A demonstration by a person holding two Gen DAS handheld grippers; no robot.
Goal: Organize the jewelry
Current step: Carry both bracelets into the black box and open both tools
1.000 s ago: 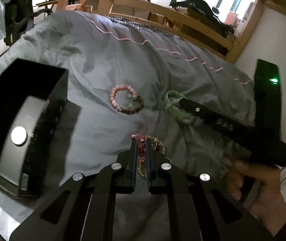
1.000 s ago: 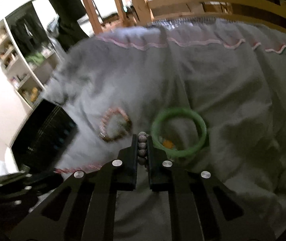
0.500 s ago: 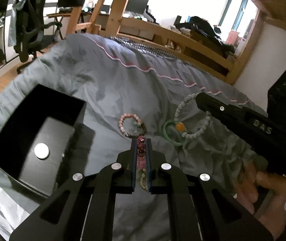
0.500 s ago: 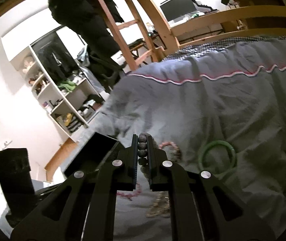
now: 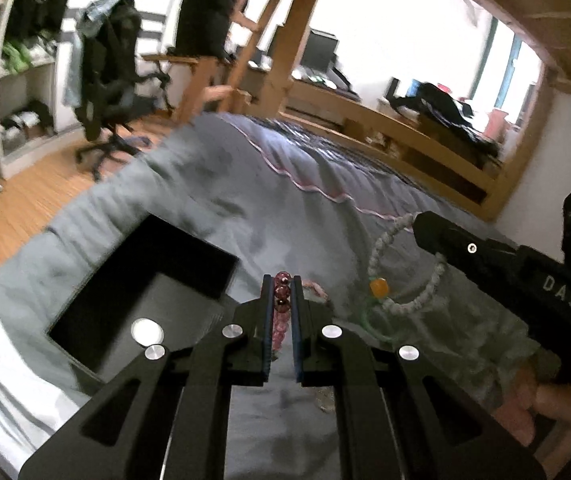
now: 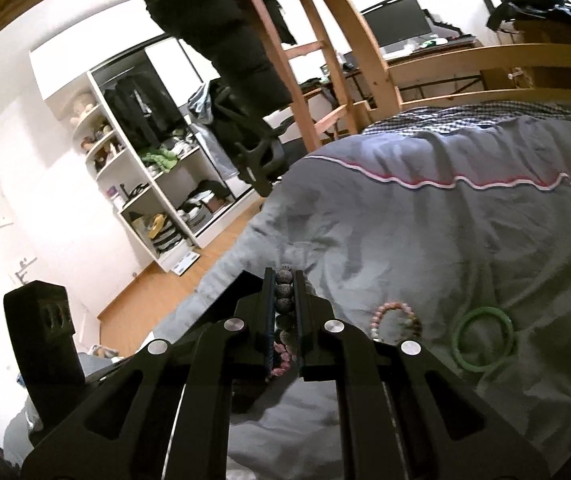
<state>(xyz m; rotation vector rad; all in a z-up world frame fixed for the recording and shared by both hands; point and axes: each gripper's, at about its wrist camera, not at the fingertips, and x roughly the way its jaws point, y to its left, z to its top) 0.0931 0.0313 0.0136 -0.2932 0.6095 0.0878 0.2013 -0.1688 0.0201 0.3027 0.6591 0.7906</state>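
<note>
Grey quilt (image 5: 245, 208) covers the bed in the left wrist view, with a pink wavy trim running across its far part. The left gripper (image 5: 281, 280) is closed on a dark red bead bracelet (image 5: 281, 292), whose beads stand in a row between the two fingers and hang down below them. To the left of it, near the bed's edge, sits an open black box (image 5: 145, 288) with a round silver disc (image 5: 147, 330) inside. At the right the right gripper (image 5: 421, 228) reaches in, held by a hand (image 5: 541, 408), and a pale bead bracelet (image 5: 389, 268) with one orange bead (image 5: 379, 288) dangles from its tip above the quilt. A green bangle (image 5: 369, 324) lies on the quilt just below that loop. Far off stand a wooden ladder and an office chair.

From the right wrist view, the right gripper (image 6: 285, 276) is clamped on the pale bead bracelet (image 6: 285, 292), its grey speckled beads stacked between the fingers. Beyond and to the right, a pink bead bracelet (image 6: 395, 318) lies on the quilt (image 6: 445, 240), and the green bangle (image 6: 485, 338) lies further right, apart from it. The left gripper's body (image 6: 41, 336) shows at the near left.
</note>
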